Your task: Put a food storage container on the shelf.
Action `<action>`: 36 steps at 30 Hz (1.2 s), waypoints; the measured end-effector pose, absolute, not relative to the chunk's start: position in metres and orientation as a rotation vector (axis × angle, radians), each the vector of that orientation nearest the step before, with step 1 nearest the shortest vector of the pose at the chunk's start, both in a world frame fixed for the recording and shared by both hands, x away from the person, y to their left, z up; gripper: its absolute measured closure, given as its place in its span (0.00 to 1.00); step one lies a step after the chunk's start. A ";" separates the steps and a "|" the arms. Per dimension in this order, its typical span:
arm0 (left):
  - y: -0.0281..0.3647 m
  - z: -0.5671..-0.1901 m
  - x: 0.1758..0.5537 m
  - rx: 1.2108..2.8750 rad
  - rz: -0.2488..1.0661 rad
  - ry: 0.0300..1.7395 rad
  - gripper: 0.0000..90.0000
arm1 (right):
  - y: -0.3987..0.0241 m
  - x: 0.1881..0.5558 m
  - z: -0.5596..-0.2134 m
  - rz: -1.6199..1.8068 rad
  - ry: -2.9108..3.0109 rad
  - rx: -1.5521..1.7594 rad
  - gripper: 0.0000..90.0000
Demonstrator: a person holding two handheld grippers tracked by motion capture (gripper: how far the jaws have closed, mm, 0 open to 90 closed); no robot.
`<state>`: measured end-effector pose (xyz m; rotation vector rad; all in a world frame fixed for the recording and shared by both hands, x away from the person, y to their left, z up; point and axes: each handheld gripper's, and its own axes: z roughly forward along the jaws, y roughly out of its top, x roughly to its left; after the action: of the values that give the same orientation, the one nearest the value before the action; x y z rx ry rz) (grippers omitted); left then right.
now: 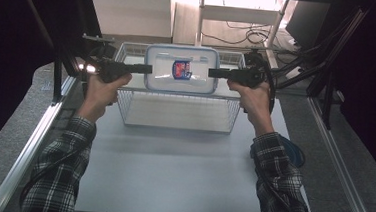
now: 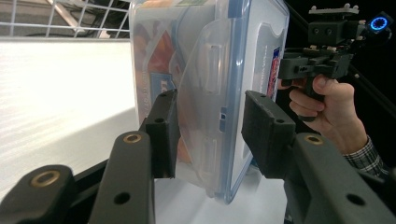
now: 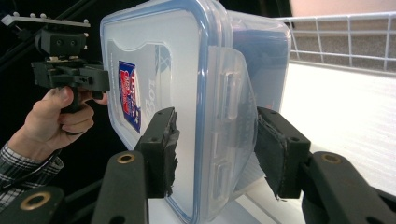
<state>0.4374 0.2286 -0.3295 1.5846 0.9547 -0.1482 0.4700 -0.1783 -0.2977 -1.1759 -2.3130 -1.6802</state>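
A clear plastic box with a blue-sealed lid and a red-and-blue label hangs level over the back of a white wire basket. My left gripper is shut on its left end and my right gripper on its right end. In the left gripper view the box sits between my left gripper's pads, with one pad on its base and the other on its lid. In the right gripper view my right gripper clamps the box across a side clip, pads pressed on lid and base.
The basket stands on a white table with bare surface in front of it. Metal frame rails run along both sides, and dark struts rise at the back corners. A blue object lies by the right sleeve. Cables lie beyond the basket.
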 end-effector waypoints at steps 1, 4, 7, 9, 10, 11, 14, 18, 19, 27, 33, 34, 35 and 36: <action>0.228 -0.332 0.439 1.583 -0.152 0.962 0.63 | -0.178 0.471 -0.299 -1.676 -2.310 -1.181 0.56; 0.228 -0.334 0.441 1.582 -0.158 0.971 0.63 | -0.178 0.473 -0.300 -1.668 -2.310 -1.191 0.56; 0.228 -0.334 0.444 1.578 -0.155 0.972 0.63 | -0.177 0.475 -0.302 -1.663 -2.304 -1.206 0.56; 0.228 -0.334 0.444 1.577 -0.158 0.974 0.63 | -0.177 0.475 -0.301 -1.656 -2.302 -1.216 0.55; 0.228 -0.334 0.444 1.575 -0.159 0.977 0.63 | -0.176 0.476 -0.301 -1.650 -2.298 -1.222 0.55; 0.228 -0.334 0.444 1.574 -0.158 0.979 0.63 | -0.176 0.476 -0.301 -1.650 -2.298 -1.222 0.55; 0.226 -0.334 0.443 1.577 -0.126 0.988 0.61 | -0.173 0.475 -0.299 -1.634 -2.332 -1.240 0.53; 0.224 -0.334 0.443 1.581 -0.108 0.994 0.59 | -0.172 0.474 -0.299 -1.628 -2.359 -1.238 0.52; 0.223 -0.335 0.443 1.590 -0.102 0.998 0.57 | -0.171 0.473 -0.299 -1.626 -2.369 -1.241 0.51; 0.223 -0.335 0.445 1.600 -0.111 1.010 0.56 | -0.169 0.475 -0.300 -1.617 -2.410 -1.257 0.48; 0.217 -0.334 0.445 1.675 -0.025 1.050 0.57 | -0.167 0.477 -0.305 -1.581 -2.404 -1.276 0.41; 0.217 -0.334 0.445 1.675 -0.025 1.050 0.57 | -0.167 0.477 -0.305 -1.581 -2.404 -1.276 0.41; 0.218 -0.334 0.446 1.675 -0.037 1.044 0.57 | -0.168 0.478 -0.306 -1.590 -2.395 -1.271 0.42; 0.219 -0.334 0.446 1.681 -0.039 1.040 0.58 | -0.168 0.478 -0.306 -1.588 -2.395 -1.270 0.42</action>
<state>0.4456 0.2187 -0.3343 1.6809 1.0403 -0.0390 0.4782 -0.1683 -0.3056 -1.2704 -2.3946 -1.5875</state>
